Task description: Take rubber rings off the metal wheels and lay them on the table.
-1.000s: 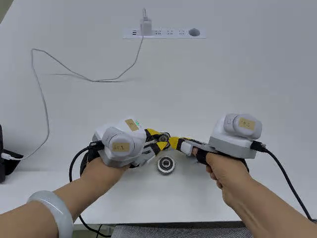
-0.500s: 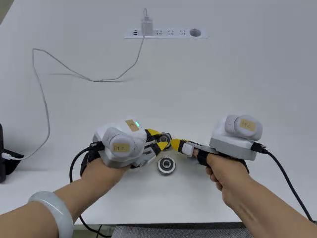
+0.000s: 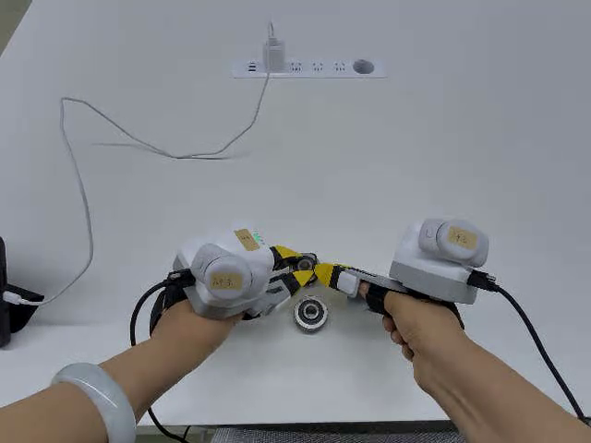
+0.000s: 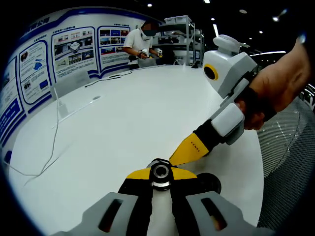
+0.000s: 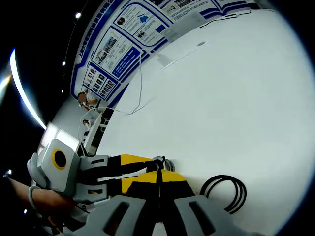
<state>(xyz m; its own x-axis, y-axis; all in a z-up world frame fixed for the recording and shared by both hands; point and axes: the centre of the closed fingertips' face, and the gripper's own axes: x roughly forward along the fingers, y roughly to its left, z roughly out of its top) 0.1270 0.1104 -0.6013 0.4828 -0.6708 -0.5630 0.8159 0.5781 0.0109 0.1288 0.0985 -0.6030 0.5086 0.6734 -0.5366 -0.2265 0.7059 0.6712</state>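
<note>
Our white left gripper and white right gripper had yellow-and-black jaws, tan paper labels and black cables; we wore a pale green stone bangle.

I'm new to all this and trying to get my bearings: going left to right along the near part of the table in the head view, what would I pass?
Black box at the picture's edge → left gripper → wheel lying on the table → right gripper.
</note>
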